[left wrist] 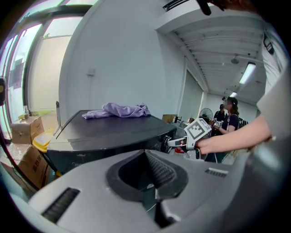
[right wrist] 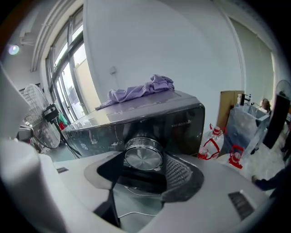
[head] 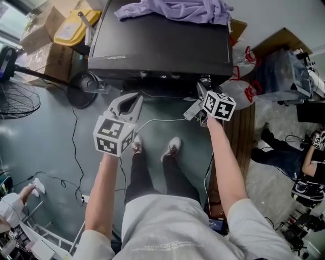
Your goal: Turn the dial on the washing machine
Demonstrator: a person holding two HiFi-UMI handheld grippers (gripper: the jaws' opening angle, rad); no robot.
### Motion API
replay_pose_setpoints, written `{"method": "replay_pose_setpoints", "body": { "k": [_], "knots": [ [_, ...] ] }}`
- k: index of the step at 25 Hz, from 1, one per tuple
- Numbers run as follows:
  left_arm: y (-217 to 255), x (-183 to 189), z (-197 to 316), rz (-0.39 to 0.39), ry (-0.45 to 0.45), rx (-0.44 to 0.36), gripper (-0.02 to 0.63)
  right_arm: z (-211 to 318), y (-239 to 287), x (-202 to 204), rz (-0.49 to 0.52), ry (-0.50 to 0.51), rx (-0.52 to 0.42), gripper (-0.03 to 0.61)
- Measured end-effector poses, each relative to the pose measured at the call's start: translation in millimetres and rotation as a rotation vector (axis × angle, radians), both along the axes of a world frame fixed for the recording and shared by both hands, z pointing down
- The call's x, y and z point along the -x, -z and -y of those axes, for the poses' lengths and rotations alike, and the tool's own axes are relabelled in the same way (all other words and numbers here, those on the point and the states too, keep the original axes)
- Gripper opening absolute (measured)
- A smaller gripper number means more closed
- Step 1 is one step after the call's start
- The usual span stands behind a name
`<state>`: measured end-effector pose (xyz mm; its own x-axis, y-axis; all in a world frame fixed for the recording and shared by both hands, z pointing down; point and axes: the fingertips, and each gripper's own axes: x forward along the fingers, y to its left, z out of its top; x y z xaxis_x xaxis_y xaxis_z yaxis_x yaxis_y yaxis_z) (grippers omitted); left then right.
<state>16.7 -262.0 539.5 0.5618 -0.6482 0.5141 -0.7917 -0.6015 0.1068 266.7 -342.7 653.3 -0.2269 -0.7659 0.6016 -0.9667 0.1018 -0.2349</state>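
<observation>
The dark washing machine point(head: 157, 45) stands ahead of me with a purple cloth point(head: 177, 10) lying on its lid. My right gripper point(head: 201, 87) is at the right end of the front panel. In the right gripper view the silver dial point(right wrist: 143, 158) fills the space between the jaws, and my right gripper point(right wrist: 144, 160) is shut on it. My left gripper point(head: 136, 97) hangs in the air to the left, short of the machine, shut on nothing. In the left gripper view the jaw tips of that gripper point(left wrist: 145, 154) meet, with the machine point(left wrist: 113, 132) beyond.
Plastic bottles with red handles point(head: 246, 91) stand right of the machine beside a wooden board point(head: 244, 132). Cardboard boxes point(head: 51, 51) and a floor fan point(head: 18, 99) are at the left. A cable point(head: 76, 147) runs over the floor. A person point(head: 304, 162) sits at the far right.
</observation>
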Motion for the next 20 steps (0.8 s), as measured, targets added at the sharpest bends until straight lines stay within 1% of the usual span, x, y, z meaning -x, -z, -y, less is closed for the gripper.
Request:
{"method": "replay_pose_setpoints", "body": {
  "k": [4, 8, 10, 20],
  "knots": [
    [1.6, 1.1, 0.3, 0.002, 0.0, -0.002, 0.015, -0.6, -0.2, 1.7, -0.088, 0.011, 0.002, 0.281],
    [2.2, 1.5, 0.9, 0.008, -0.003, -0.003, 0.015, -1.7, -0.4, 2.9, -0.253, 0.036, -0.006, 0.281],
    [1.7, 2.3, 1.0, 0.011, -0.002, -0.002, 0.015, -1.7, -0.8, 4.3, -0.309, 0.04, -0.015, 0.28],
    [5.2, 5.2, 7.9, 0.019, 0.004, -0.014, 0.015, -1.1, 1.3, 8.9, -0.407, 0.05, -0.029, 0.279]
  ]
}}
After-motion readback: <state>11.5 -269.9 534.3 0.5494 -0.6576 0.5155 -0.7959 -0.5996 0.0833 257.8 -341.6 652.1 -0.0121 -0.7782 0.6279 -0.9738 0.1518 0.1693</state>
